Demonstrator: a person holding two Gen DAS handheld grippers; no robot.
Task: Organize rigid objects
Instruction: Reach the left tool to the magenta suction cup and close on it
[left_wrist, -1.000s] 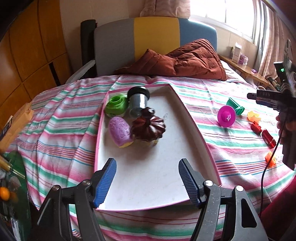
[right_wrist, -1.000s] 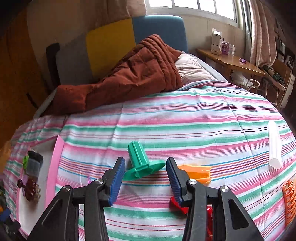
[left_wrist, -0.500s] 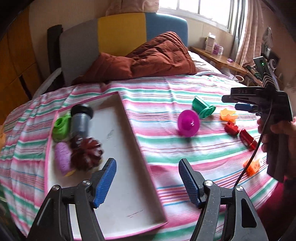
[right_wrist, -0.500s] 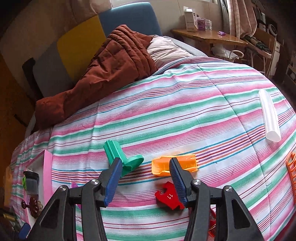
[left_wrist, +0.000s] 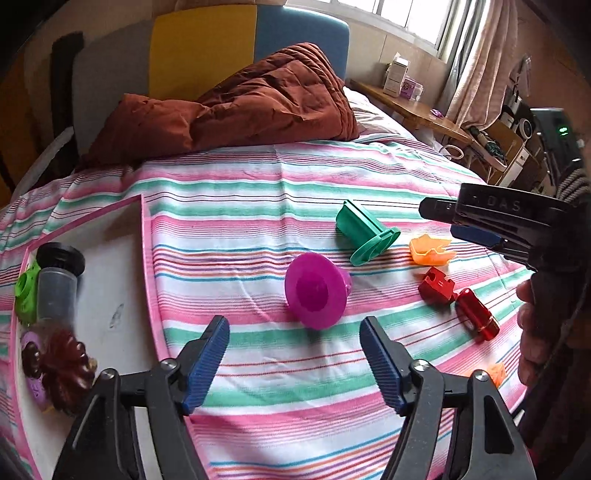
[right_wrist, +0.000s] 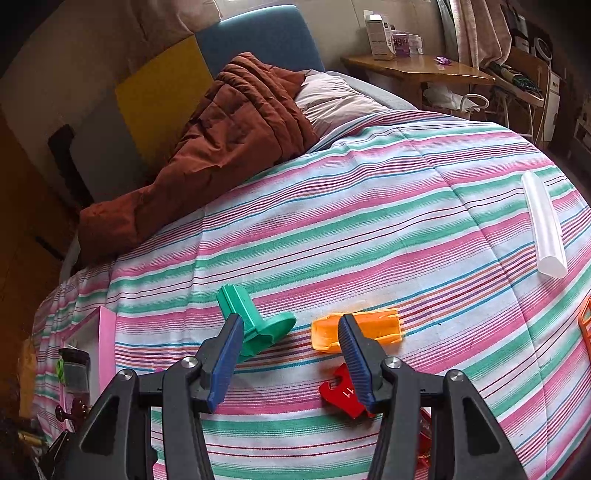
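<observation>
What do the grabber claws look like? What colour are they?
Both are black plastic clamps with silver screws. The left gripper and right gripper have ribbed blue pads on their fingers. The right one, seen sideways, has faint raised letters on it.

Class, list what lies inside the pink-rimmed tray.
In the tray: a green piece, a black-capped clear cylinder, a purple piece and a dark brown ridged piece. The brown piece partly covers the purple one.

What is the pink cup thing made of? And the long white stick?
The pink cup looks like plastic: smooth, one bright colour, slightly see-through where light passes its rim. The white stick looks like frosted plastic, or perhaps foam; it is pale and matte with a soft sheen, so the pictures leave that open.
</observation>
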